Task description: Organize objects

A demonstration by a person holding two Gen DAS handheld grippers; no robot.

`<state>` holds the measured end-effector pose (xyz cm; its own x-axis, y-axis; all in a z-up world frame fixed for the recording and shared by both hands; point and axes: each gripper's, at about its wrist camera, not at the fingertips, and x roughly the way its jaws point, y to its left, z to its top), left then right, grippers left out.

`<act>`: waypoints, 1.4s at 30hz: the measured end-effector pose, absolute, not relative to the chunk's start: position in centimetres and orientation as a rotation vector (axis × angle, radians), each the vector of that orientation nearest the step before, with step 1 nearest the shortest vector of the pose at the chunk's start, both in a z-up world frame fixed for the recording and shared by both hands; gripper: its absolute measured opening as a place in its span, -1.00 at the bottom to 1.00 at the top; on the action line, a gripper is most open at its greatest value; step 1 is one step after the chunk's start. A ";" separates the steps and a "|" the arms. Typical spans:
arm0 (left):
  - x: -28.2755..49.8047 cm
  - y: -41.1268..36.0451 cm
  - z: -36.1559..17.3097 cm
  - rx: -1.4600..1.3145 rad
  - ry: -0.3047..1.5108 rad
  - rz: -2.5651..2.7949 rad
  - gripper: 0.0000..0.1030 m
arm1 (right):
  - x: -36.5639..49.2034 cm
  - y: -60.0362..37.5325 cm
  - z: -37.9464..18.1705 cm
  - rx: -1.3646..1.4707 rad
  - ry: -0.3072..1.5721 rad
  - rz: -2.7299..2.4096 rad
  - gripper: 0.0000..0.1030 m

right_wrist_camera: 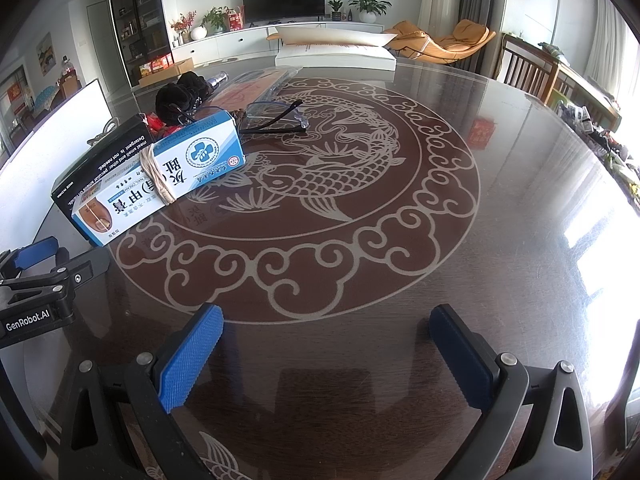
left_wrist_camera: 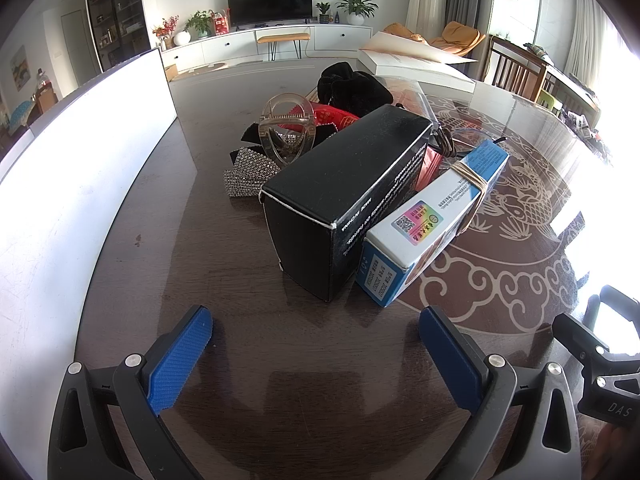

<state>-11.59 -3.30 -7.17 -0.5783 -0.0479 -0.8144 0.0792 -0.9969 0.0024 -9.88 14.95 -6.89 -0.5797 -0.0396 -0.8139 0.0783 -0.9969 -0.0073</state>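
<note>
- The pile to sort sits on the left part of a big dark round glass table (right_wrist_camera: pixel 460 248) with a fish-and-cloud pattern in the middle.
- Two boxes up front: one black box (left_wrist_camera: pixel 340 196) and one blue and white medicine box (left_wrist_camera: pixel 432 216), lying side by side and touching, the black one on the left. The medicine box has rubber bands (left_wrist_camera: pixel 472 178) wound around it, can't count them.
- Behind the black box: one clear plastic hair claw (left_wrist_camera: pixel 286 130) standing up, and at least one rhinestone hair clip (left_wrist_camera: pixel 250 174) just left of it, flat on the table.
- Further back there's something red (left_wrist_camera: pixel 336 116) and a black fluffy thing (left_wrist_camera: pixel 352 88), could be one scrunchie or two, can't tell.
- One pair of glasses (right_wrist_camera: pixel 276 118) lies open to the right of the pile, near the far end of the medicine box.
- One white board (left_wrist_camera: pixel 80 184) stands along the left edge of the table, and one white flat box (right_wrist_camera: pixel 336 56) lies at the far side.
- Left gripper (left_wrist_camera: pixel 316 344) is spread wide, nothing between its blue pads, low over the table just in front of the two boxes.
- Right gripper (right_wrist_camera: pixel 326 340) is also wide open and empty, over the patterned part, off to the right of the pile.
</note>
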 end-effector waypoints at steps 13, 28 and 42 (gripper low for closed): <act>-11.6 -3.3 -7.2 1.406 0.053 -2.728 1.00 | -9.8 14.7 -7.0 1.404 0.072 -2.730 1.00; -6.6 -4.2 -6.8 1.476 -0.020 -2.802 1.00 | -9.7 14.6 -7.0 1.400 0.071 -2.726 1.00; -4.9 -4.4 -6.6 1.483 -0.046 -2.833 1.00 | -11.6 13.1 -5.3 1.363 -0.272 -2.593 1.00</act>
